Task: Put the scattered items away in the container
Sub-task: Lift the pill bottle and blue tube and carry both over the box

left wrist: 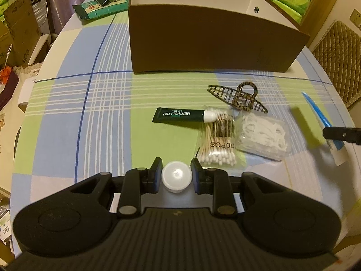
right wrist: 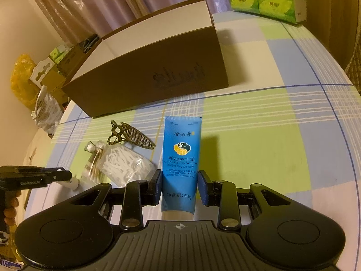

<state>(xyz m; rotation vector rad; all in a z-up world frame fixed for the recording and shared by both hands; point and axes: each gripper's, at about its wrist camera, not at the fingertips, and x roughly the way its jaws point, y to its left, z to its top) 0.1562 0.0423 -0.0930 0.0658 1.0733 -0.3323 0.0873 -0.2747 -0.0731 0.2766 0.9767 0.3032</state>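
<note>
Clamped between the pads of my left hand-held gripper (left wrist: 176, 176) is a small white jar (left wrist: 176, 178), seen cap-on, and my right hand-held gripper (right wrist: 179, 187) is closed on a blue hand cream tube (right wrist: 180, 158), gripped near its cap end with the crimped tail pointing away. Both loads look lifted clear of the tabletop (left wrist: 90, 117), so I judge the pick-up step done and the carry to the box (left wrist: 203, 43) in hand. Just beyond the jar lie a bag of cotton swabs (left wrist: 220, 144), a dark green lip gel tube (left wrist: 178, 115), a clear pack of floss picks (left wrist: 262, 136) and a patterned hair claw (left wrist: 239, 97), all close together and still to be collected. Farther back the brown box stands open-topped. Next I would need to raise each hand above the near wall, move over the opening, then part the jaws. From the left wrist I can read the lip gel label and see green packets (left wrist: 101, 4) behind the box; the right wrist hides most of the lip gel but shows the hand cream print and the box's white inner wall more fully.
</note>
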